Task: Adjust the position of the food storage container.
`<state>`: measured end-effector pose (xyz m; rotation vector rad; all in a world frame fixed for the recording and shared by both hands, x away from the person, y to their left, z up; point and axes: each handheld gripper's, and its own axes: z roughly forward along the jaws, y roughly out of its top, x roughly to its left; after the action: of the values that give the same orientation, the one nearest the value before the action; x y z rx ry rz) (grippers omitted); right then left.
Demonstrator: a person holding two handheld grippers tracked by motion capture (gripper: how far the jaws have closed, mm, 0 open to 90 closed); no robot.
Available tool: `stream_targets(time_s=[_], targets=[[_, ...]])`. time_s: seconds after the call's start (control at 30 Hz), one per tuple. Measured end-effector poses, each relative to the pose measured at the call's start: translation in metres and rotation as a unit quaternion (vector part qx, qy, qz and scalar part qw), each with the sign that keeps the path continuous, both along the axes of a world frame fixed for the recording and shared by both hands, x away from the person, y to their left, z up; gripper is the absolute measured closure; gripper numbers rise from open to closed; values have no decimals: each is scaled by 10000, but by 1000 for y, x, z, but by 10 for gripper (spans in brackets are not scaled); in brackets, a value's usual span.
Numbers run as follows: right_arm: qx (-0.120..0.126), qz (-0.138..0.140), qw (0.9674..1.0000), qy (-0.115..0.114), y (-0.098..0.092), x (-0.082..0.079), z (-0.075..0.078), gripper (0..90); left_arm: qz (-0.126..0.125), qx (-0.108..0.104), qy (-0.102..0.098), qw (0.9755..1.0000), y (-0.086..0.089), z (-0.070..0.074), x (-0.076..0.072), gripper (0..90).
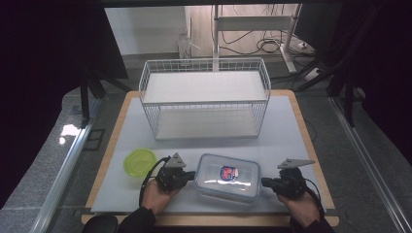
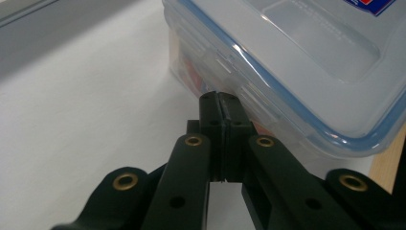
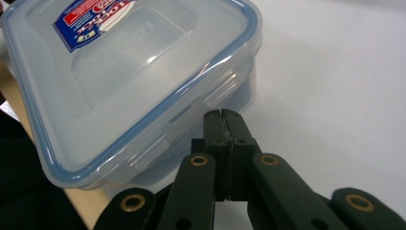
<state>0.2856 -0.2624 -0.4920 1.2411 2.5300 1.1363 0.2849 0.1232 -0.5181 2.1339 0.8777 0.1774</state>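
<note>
A clear plastic food box point(image 1: 227, 177) with a blue-rimmed clip lid and a red and blue label lies near the table's front edge. My left gripper point(image 1: 191, 174) is shut with nothing between its jaws. In the left gripper view its tips point(image 2: 219, 97) touch the box point(image 2: 297, 67) at its left side, just under a lid clip. My right gripper point(image 1: 265, 182) is shut and empty too. In the right gripper view its tips point(image 3: 222, 115) sit against the box point(image 3: 129, 76) below the lid clip on its right side.
A white wire basket rack point(image 1: 204, 97) with two levels stands at the back middle of the white mat point(image 1: 286, 126). A yellow-green round lid point(image 1: 140, 161) lies left of the left gripper. The wooden table edge point(image 1: 214, 219) runs along the front.
</note>
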Motion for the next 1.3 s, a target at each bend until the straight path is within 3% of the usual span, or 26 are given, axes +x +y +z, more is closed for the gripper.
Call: stream_targets(time_s=[0.23, 0.43, 0.6, 0.77, 0.83, 0.97, 1.07, 1.23, 1.3], targets=[[-63, 193, 9998, -10, 21, 19, 0, 900, 284, 125, 8, 9995, 15, 1, 1, 898], [-160, 398, 9991, 51, 44, 36, -1, 900, 632, 285, -7, 9976, 29, 3, 1, 899], [-251, 387, 9989, -21, 54, 45, -2, 900, 689, 295, -11, 9972, 35, 2, 1, 899], [-246, 412, 9988, -104, 55, 43, -3, 900, 661, 269, -23, 9975, 36, 2, 1, 880], [-292, 461, 9982, -241, 53, 39, -2, 892, 683, 223, -59, 9974, 40, 3, -1, 842], [-410, 419, 9971, -476, 48, 35, 2, 820, 708, 196, -198, 9971, 46, 5, -4, 742], [-385, 254, 9964, -712, 36, 30, 5, 704, 639, 162, -400, 9970, 52, 7, -10, 639], [-265, 70, 9965, -796, 26, 26, 5, 534, 606, 276, -518, 9964, 56, 6, -14, 495], [-269, 45, 9965, -794, 24, 25, 4, 491, 631, 324, -545, 9960, 57, 5, -16, 483]])
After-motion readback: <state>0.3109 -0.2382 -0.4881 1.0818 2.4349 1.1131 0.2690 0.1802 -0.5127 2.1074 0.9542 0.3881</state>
